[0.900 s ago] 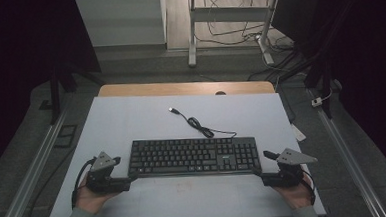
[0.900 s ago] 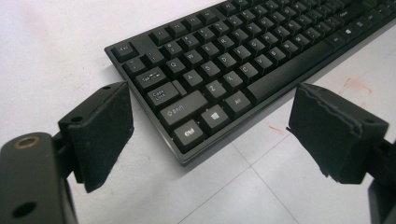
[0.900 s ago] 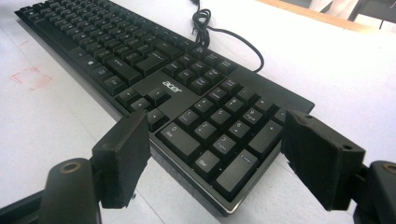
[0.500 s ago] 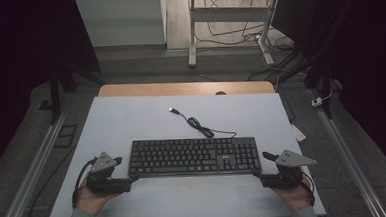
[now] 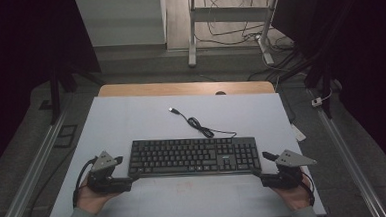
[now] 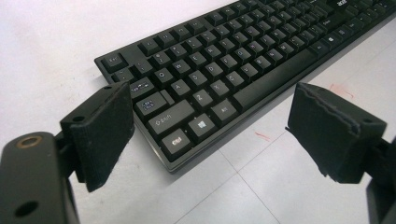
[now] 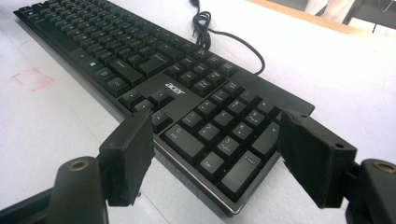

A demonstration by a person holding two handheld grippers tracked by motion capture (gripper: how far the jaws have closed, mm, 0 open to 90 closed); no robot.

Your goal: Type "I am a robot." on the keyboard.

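A black keyboard (image 5: 193, 156) lies flat across the middle of the white mat (image 5: 131, 121); its cable (image 5: 202, 128) curls away to a USB plug (image 5: 172, 109). My left gripper (image 5: 128, 181) is at the keyboard's near left corner. In the left gripper view this gripper (image 6: 210, 112) stands open, and the corner with the Ctrl key (image 6: 175, 142) lies between its pads without touching them. My right gripper (image 5: 258, 176) is at the near right corner. In the right gripper view it (image 7: 215, 140) is open too, and its pads straddle the number pad (image 7: 224, 135).
The mat covers a wooden table whose far edge (image 5: 180, 87) shows bare. Faint red marks (image 5: 185, 185) sit on the mat in front of the keyboard. Metal rails (image 5: 38, 161) run along both sides. A small white tag (image 5: 297, 132) lies off the mat's right edge.
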